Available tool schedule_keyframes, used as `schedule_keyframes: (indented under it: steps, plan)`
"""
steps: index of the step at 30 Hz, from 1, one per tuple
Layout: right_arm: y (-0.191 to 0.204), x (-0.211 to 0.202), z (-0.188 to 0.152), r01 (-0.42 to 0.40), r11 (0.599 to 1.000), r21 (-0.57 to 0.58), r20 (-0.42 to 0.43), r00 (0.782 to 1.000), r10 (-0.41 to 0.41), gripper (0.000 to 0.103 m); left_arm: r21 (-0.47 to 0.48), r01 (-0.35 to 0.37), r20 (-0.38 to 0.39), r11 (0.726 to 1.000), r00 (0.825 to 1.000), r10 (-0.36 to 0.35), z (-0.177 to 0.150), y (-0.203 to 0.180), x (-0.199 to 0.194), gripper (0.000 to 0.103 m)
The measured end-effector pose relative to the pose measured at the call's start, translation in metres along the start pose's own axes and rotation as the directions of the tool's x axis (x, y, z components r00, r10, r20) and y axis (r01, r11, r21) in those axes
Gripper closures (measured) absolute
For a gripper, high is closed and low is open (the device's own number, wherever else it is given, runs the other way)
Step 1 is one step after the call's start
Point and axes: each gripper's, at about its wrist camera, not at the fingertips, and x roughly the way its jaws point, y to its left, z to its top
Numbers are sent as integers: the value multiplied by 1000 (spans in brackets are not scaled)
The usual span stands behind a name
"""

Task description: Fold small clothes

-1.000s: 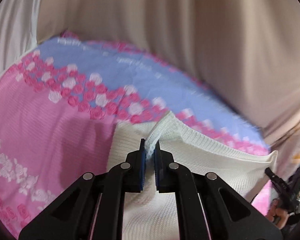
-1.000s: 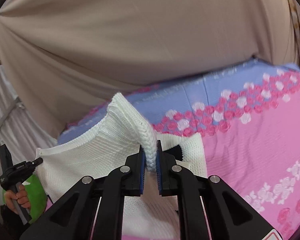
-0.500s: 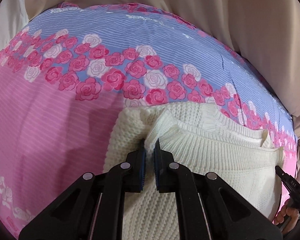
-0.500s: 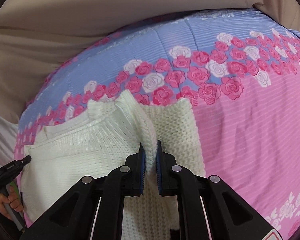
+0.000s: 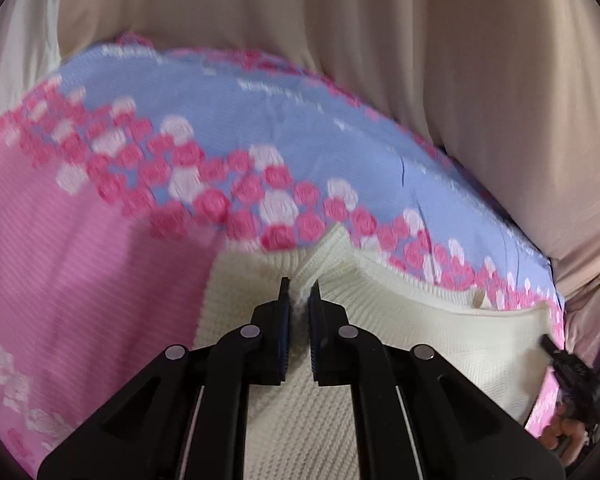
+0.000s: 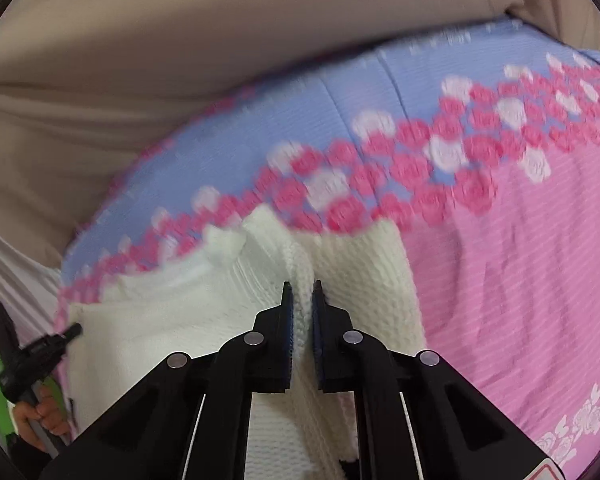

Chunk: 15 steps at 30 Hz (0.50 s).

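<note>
Sweater: white knit, lying on the bedspread near the band of roses; part of it is doubled over itself, with a ribbed edge raised into a ridge between the two claws

Left claw: clamped on a pinch of the sweater's edge; a thin strip of knit shows between the blue pads; the gap is narrow

Right claw: also clamped on the sweater, gripping a thick rolled seam that runs up and away from the fingertips

Bedspread: pink below, blue toward the far side, roses between; beige curtain hangs behind it

What has changed: half a second ago both cameras looked steeply down at the sweater pressed low over the bed; now they tilt up again, the curtain fills the top of each view, and the picture is smeared with motion; a second ago the edge was held high, so the cloth went down and is rising or pulling back once more

What it means: I'd guess the fold has been laid over but not released; both claws keep their hold, so the crease is being tugged or straightened rather than finished

Risk: pulling unevenly could drag the doubled layer askew; the knit looks soft and stretchy

Other hand: seen at the frame edge, holding the left handle
</note>
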Motion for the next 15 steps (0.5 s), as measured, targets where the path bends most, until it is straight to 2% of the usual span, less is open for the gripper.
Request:
schedule_keyframes:
  steps: [2,3,6,7,8,9,12,13,15]
  plan:
    - [-2,-21,10,-9,1000,13,67,998,8,96,-11,-16,-12,1000,1000,16,8,4,4,96]
    - [-7,-23,13,-1,1000,22,73,997,0,96,-17,-27,-35,999,999,27,11,8,14,96]
    - [-34,2,16,53,997,62,7,999,-53,96,7,-80,-112,997,990,81,10,10,51,96]
    - [-40,17,14,79,995,58,-38,996,-77,96,19,-95,-126,995,987,97,7,8,60,96]
    - [-42,35,10,103,994,39,-95,991,-99,96,23,-93,-123,995,988,96,5,7,62,96]
    - [-41,42,7,110,994,22,-115,988,-107,96,23,-90,-114,996,989,92,6,4,60,94]
    - [-33,30,10,78,996,39,-90,993,-74,92,-5,-12,-90,1000,996,11,6,4,39,89]
    - [-29,16,11,78,996,40,-58,995,-76,91,5,-7,-77,1000,997,8,5,4,27,86]
    - [-22,-13,8,102,995,0,2,995,-102,86,26,-18,-53,999,998,19,-4,4,3,60]
